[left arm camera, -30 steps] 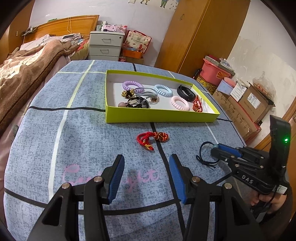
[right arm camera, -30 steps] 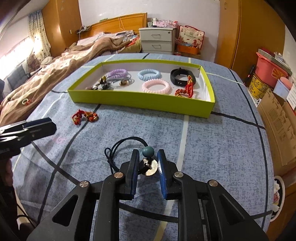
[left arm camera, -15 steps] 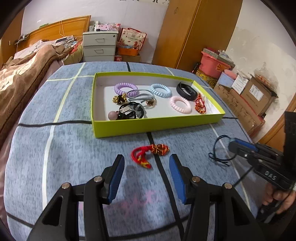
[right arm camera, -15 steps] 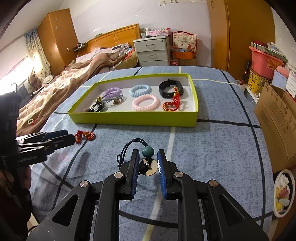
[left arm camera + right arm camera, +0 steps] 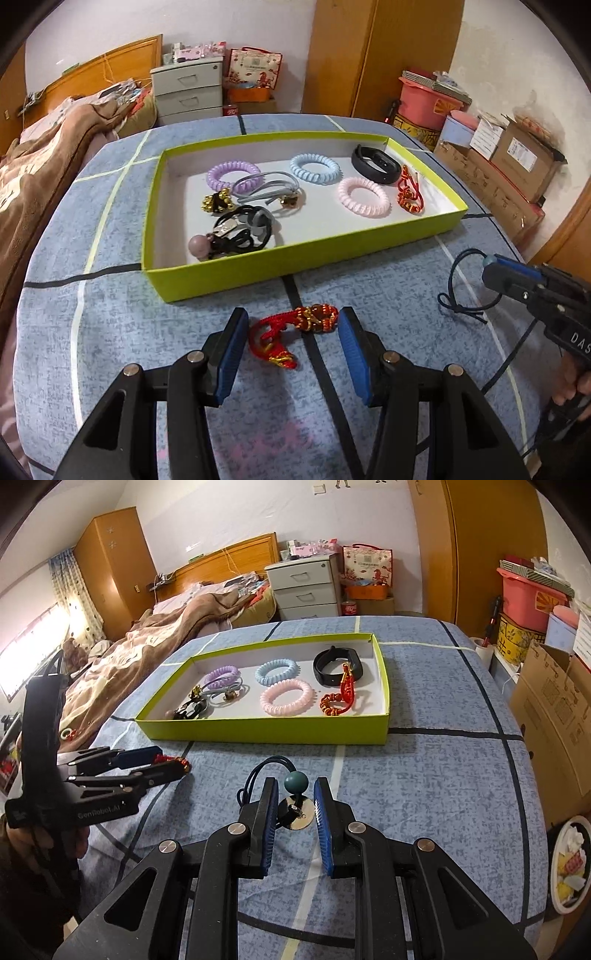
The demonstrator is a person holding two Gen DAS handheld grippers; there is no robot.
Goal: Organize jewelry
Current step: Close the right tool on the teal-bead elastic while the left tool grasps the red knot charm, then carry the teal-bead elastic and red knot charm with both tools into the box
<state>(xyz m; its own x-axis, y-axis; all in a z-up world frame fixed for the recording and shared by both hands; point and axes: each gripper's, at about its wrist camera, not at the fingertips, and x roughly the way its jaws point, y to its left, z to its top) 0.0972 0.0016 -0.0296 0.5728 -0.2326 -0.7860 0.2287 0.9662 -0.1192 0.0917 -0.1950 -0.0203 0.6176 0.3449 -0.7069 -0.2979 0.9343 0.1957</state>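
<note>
A red braided bracelet with gold beads [image 5: 295, 326] lies on the blue cloth just in front of the green tray [image 5: 280, 264]. My left gripper [image 5: 293, 325] is open, its blue pads on either side of the bracelet. My right gripper [image 5: 293, 805] is shut on a dark cord necklace [image 5: 266, 771] with a teal bead [image 5: 296, 782] and a silver disc [image 5: 300, 818], held above the cloth. The cord [image 5: 458, 295] also shows in the left wrist view. The tray holds coil hair ties, a black band [image 5: 375, 164], a red charm [image 5: 410, 192] and several dark hair ties.
The table edge drops off at the right toward cardboard boxes [image 5: 554, 709] and a pink bin [image 5: 528, 598]. A bed with a brown blanket [image 5: 147, 653] lies to the left. White drawers [image 5: 304, 589] stand behind the table.
My left gripper moved forward and down until its open fingers bracket the red bracelet. My right gripper rose a little with the necklace still in it.
</note>
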